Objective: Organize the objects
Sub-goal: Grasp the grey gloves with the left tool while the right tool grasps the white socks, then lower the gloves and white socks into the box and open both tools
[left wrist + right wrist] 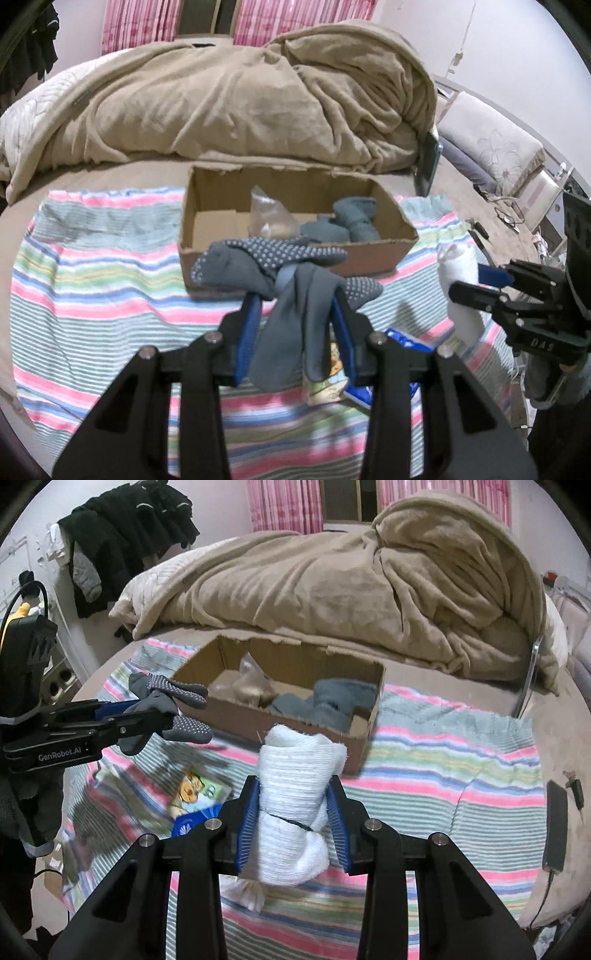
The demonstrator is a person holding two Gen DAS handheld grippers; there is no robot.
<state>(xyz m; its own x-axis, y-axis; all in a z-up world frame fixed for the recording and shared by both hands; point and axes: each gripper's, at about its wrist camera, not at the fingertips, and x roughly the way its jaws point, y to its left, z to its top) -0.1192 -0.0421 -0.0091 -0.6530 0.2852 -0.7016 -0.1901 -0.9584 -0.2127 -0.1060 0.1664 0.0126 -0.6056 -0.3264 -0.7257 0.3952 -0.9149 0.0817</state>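
Note:
My left gripper [295, 317] is shut on grey dotted grip socks [284, 266] and holds them above the striped towel [92, 288], just in front of the cardboard box [369, 258]. My right gripper [293, 805] is shut on a rolled white sock bundle [295, 775], near the box's front edge [295, 722]. The box holds grey socks [332, 698] and a clear plastic bag [251, 679]. Each gripper shows in the other's view: the right one [476, 284] at the right with the white bundle [458, 266], the left one [162, 712] at the left with the grey socks [173, 690].
A heaped tan blanket [240, 99] lies behind the box. A colourful packet [195, 790] and a blue packet [402, 339] lie on the towel below the grippers. A black device with cable [554, 827] lies on the bed at right. Dark clothes [129, 528] hang at the left.

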